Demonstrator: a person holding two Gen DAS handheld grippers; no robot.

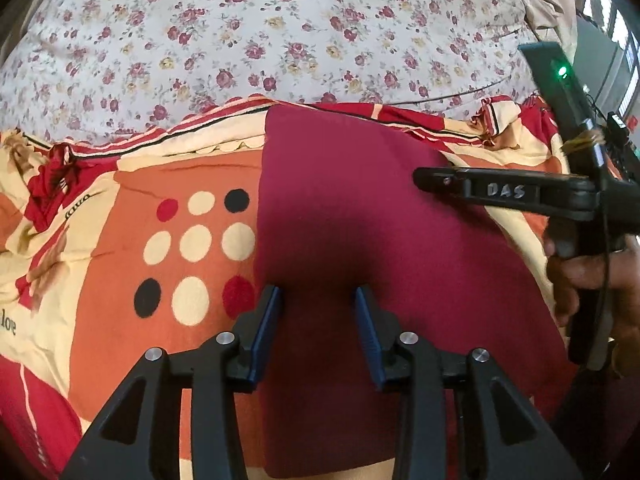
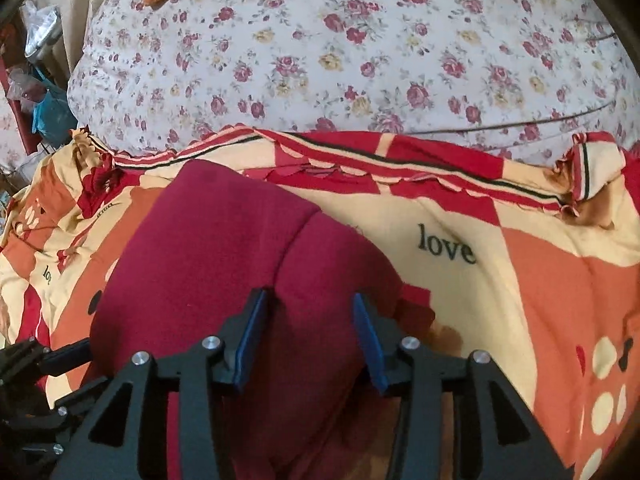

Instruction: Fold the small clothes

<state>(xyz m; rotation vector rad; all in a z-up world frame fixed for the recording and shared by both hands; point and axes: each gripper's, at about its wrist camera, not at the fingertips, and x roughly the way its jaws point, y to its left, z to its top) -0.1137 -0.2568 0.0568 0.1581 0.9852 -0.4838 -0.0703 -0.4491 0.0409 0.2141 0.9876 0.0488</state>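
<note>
maroon garment point(image 1: 360, 240) lies folded flat on the patterned bedsheet point(image 1: 120, 208), near edge cut off by the frame. left gripper point(image 1: 316, 300) and right gripper point(image 2: 308, 306) both part open above it, nothing gripped; pad contact unclear.

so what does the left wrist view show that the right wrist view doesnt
Only the left wrist view: the right gripper from the side with the hand holding it, and a green light.

Only the right wrist view: the word "love" and clutter beside the bed.

Both: the maroon cloth on the patterned cover, the floral sheet, open jaws.
</note>
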